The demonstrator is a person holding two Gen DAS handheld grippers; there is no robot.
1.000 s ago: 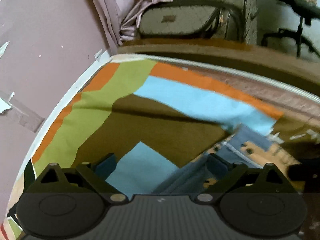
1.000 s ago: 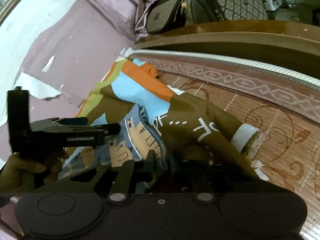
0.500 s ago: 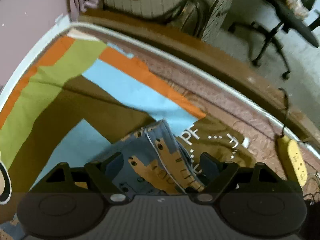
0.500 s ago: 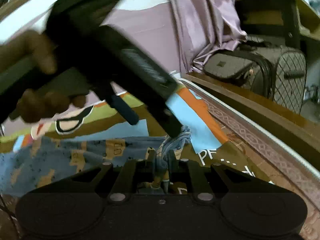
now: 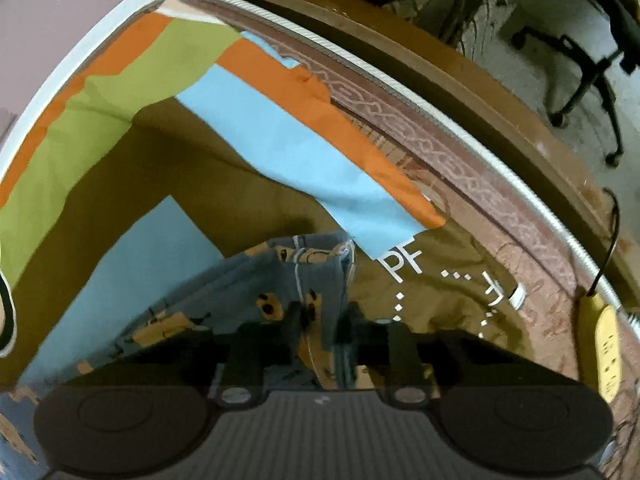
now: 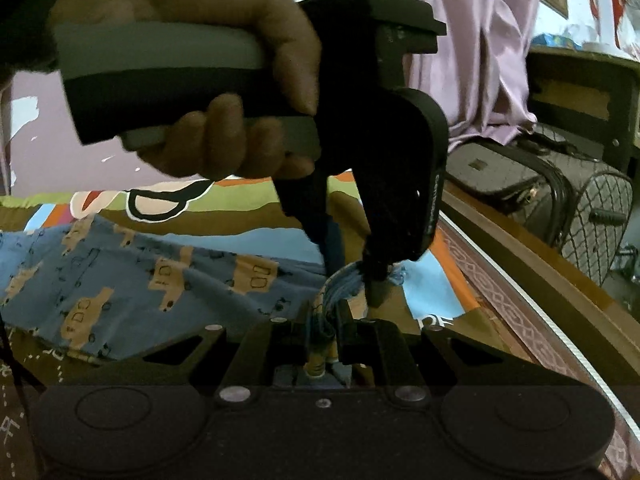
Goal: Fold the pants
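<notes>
A lived-in bedroom in a private home. A bed [image 5: 532, 216] with a patterned mattress border and brown wooden frame carries a bold bedsheet [image 5: 168, 80] in orange, green, sky blue and brown. Beyond the bed's far side, a mauve curtain [image 6: 480, 60] hangs against a mauve wall with peeling paint [image 6: 24, 112]. A quilted suitcase [image 6: 532, 176] and a caged floor fan [image 6: 600, 224] stand on the floor beside the bed frame. A wheeled office chair [image 5: 584, 76] sits farther out, and a yellow power strip [image 5: 604, 348] lies on the mattress edge.
</notes>
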